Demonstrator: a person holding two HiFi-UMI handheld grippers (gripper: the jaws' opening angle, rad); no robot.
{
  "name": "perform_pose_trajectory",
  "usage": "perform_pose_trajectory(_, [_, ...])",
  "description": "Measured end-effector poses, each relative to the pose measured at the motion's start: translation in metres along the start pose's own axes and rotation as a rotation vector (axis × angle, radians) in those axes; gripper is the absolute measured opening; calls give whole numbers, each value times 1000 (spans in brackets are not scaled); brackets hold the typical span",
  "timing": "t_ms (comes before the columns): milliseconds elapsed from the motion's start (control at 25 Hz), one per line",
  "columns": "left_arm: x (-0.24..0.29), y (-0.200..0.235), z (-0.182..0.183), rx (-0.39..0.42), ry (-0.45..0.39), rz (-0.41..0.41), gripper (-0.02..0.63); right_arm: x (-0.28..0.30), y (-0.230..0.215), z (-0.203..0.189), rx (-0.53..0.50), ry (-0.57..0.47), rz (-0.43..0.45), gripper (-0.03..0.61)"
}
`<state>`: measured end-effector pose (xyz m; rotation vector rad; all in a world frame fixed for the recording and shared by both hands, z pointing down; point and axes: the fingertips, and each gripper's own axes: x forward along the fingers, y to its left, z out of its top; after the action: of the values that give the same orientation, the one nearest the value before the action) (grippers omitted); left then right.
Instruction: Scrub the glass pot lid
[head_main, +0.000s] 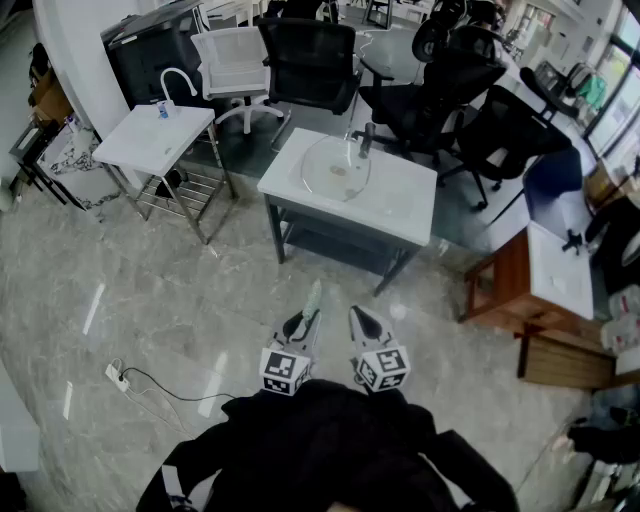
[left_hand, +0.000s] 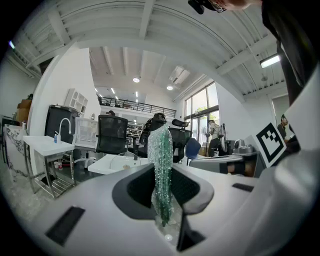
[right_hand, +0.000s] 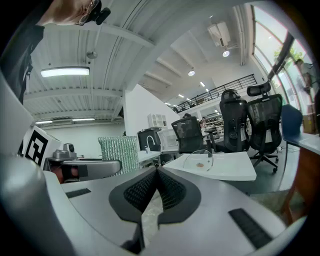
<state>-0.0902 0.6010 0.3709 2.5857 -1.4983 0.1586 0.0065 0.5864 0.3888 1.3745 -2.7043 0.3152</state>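
The glass pot lid (head_main: 336, 168) lies on a white table (head_main: 400, 200) ahead of me, its knob toward the far side. Both grippers are held low near my body, well short of the table. My left gripper (head_main: 310, 314) is shut on a sparkly green scrub sponge (head_main: 314, 297), which stands upright between the jaws (left_hand: 160, 145). My right gripper (head_main: 356, 314) is shut with nothing in it; its jaws meet tip to tip (right_hand: 157, 170). In the right gripper view the lid (right_hand: 201, 159) shows on the table and the sponge (right_hand: 119, 154) at the left.
A small white stand with a faucet (head_main: 156, 136) is at the left of the table. Black office chairs (head_main: 450, 90) and a white chair (head_main: 233, 62) crowd behind it. A wooden table (head_main: 520, 285) stands at the right. A power strip (head_main: 117, 375) lies on the marble floor.
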Motion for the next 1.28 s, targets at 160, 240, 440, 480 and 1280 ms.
perform_pose_trajectory(160, [2, -1, 1, -3, -2, -5, 71, -2, 1, -1, 7, 6, 7, 2])
perform_pose_trajectory(240, [5, 1, 1, -2, -5, -12, 71, 1, 1, -2, 4, 5, 6, 2])
perform_pose_trajectory(440, [12, 6, 5, 10, -14, -27, 71, 11, -1, 3, -7, -5, 3, 2])
perform_pose_trajectory(480, [13, 8, 5, 8, -16, -28, 71, 12, -2, 4, -2, -7, 0, 2])
perform_pose_trajectory(1280, [34, 44, -10, -63, 18, -40, 71, 47, -7, 3, 7, 1, -22, 3])
